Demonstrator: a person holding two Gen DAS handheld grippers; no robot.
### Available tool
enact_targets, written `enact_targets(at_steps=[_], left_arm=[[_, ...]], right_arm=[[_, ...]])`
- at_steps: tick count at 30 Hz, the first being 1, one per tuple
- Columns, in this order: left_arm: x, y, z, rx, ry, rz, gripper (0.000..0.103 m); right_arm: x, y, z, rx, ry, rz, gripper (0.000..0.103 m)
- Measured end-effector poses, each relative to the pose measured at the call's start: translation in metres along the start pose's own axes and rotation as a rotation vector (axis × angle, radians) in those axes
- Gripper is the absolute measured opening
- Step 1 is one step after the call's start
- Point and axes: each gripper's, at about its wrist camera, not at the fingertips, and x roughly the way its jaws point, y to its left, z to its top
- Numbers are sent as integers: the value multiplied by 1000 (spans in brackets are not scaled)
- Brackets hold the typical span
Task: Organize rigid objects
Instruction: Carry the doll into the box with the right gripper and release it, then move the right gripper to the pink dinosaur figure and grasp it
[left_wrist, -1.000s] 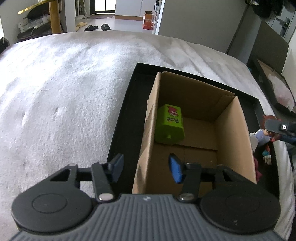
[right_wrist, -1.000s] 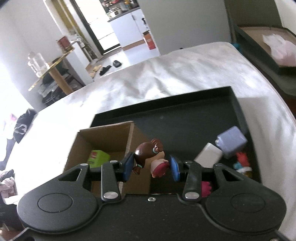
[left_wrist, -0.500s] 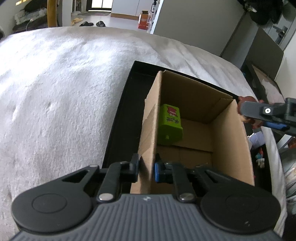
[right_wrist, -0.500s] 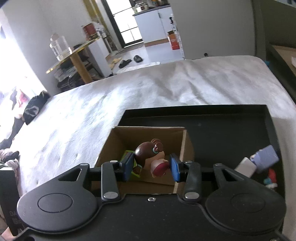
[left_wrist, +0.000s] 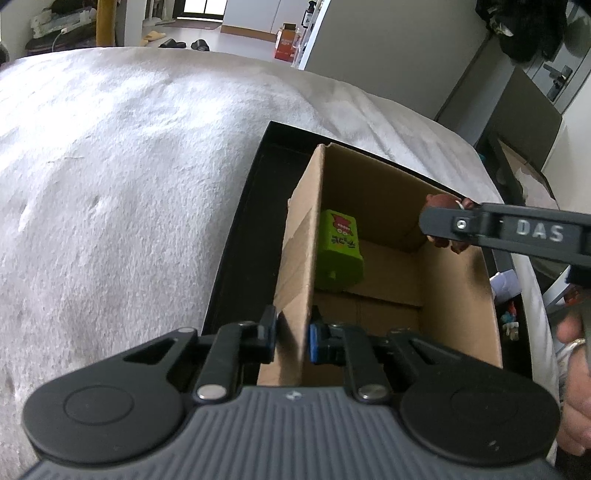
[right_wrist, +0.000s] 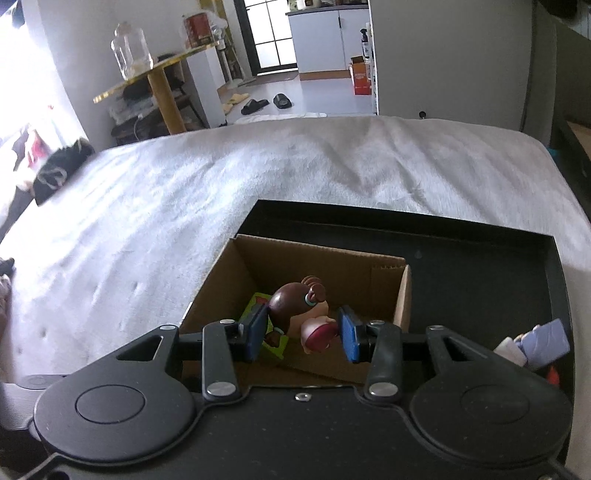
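Note:
An open cardboard box (left_wrist: 454, 295) (right_wrist: 402, 295) stands in a black tray (left_wrist: 236, 258) (right_wrist: 480, 288) on the white bed cover. My left gripper (left_wrist: 291, 336) is shut on the box's near left wall. A green toy block (left_wrist: 340, 254) (right_wrist: 258, 302) lies inside the box by that wall. My right gripper (right_wrist: 301, 334) is shut on a small doll figure (right_wrist: 299, 308) with brown hair, held over the box's opening. In the left wrist view that gripper's finger (left_wrist: 498, 230) reaches in from the right, with the doll (left_wrist: 443, 203) partly hidden behind it.
A purple block (right_wrist: 546, 341) and a white block (right_wrist: 511, 349) lie in the tray at the right, with small toys (left_wrist: 511, 325) beside them. A person's hand (left_wrist: 576, 365) shows at the right edge. The bed cover (left_wrist: 110, 184) spreads to the left.
My left gripper closed from open onto the box's left wall. My right gripper carried the doll leftward from above the tray floor to above the box.

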Motion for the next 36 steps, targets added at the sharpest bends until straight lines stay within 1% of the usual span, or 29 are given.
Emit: enact_targets(at_steps=[6,8,9,10,11,13,15,20,25,28,32,35,36], left_arm=[[0,2,0,-10,0,-5,16],[0,2,1,-14,1,-5,16],[1,2,1,-15,1,-8,16],[1,1,1,-14,1,-4,16],[0,2,1,-14,-2,-4,16],[0,2,1,-14,1,-4,16],[1,2,1,-16,3,-1,16],[0,-3,3,-4,8,18,18],[-1,-9,3,18,8,38,19],[-2,-11,5,25,10,48,23],[-7,-16,5,51,3,62,24],[-8,-19,5,61,8,67,24],[-8,-19,5,62,11,69,27]], right_arm=[[12,8,-3,-68,2,-28,42],[16,6,-1,-93,-9,-67,43],[17,6,-1,-101,-8,-95,47],[17,4,0,-105,-7,-106,49],[15,3,0,-102,-12,-93,49],[8,-1,0,-90,-18,-64,49],[1,-3,-1,-81,-26,-57,49],[-17,-18,-7,13,-25,-22,49],[-36,-36,-15,73,-44,-20,49],[-42,-47,-18,95,-46,-22,49],[-48,-62,-24,121,-46,-26,49],[-51,-72,-30,131,-43,-46,49],[-51,-77,-31,141,-40,-48,49]])
